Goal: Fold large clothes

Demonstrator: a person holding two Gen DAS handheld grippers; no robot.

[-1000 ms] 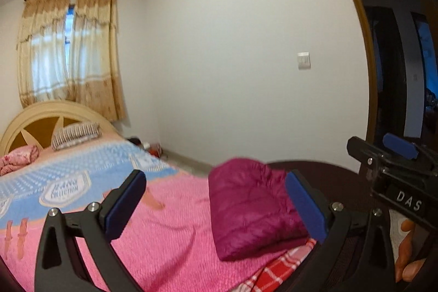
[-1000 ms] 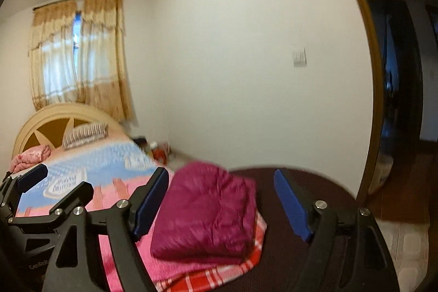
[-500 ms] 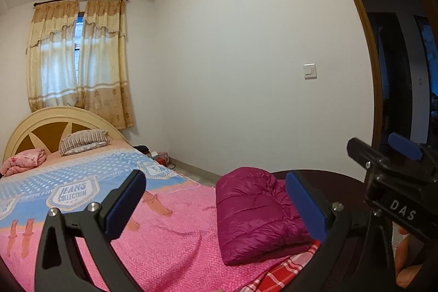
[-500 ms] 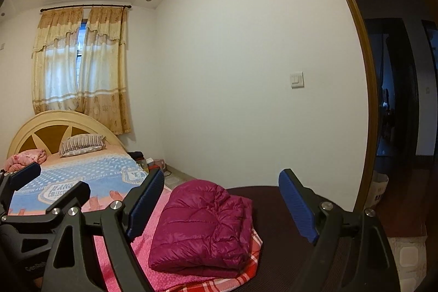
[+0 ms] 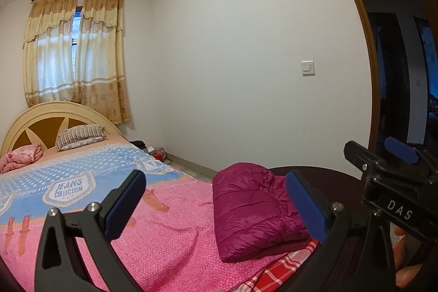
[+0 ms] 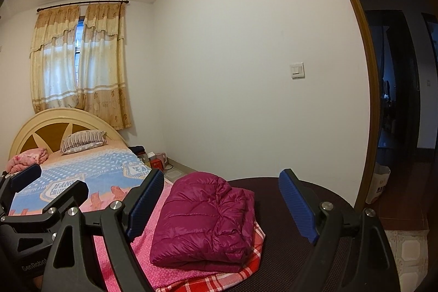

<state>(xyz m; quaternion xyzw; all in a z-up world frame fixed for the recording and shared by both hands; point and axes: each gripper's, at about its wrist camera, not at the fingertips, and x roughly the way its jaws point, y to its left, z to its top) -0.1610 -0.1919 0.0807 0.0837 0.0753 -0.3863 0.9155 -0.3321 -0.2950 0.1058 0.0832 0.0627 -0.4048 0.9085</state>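
Jacket [image 6: 204, 220] lies folded at the bed's [image 5: 164, 242] foot corner, at twelve o'clock between both claws, left [image 5: 216, 205] and right [image 6: 220, 205], each wide open, empty. Probably finished; withdraw without snagging it.

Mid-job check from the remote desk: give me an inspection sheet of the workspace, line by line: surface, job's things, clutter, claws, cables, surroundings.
Surface: bed covered by a pink and blue blanket; red checked cloth shows at the near corner.
Job's things: magenta puffer jacket lies folded in a compact bundle on the near corner of the bed; no claw touches it.
Clutter: striped pillow and pink bundle at the headboard; small items on the floor beside the bed.
Claws: left claw open, empty; right claw open, empty.
Cables: nothing seen clearly.
Surroundings: curtained window, wall switch, dark doorway on the right.
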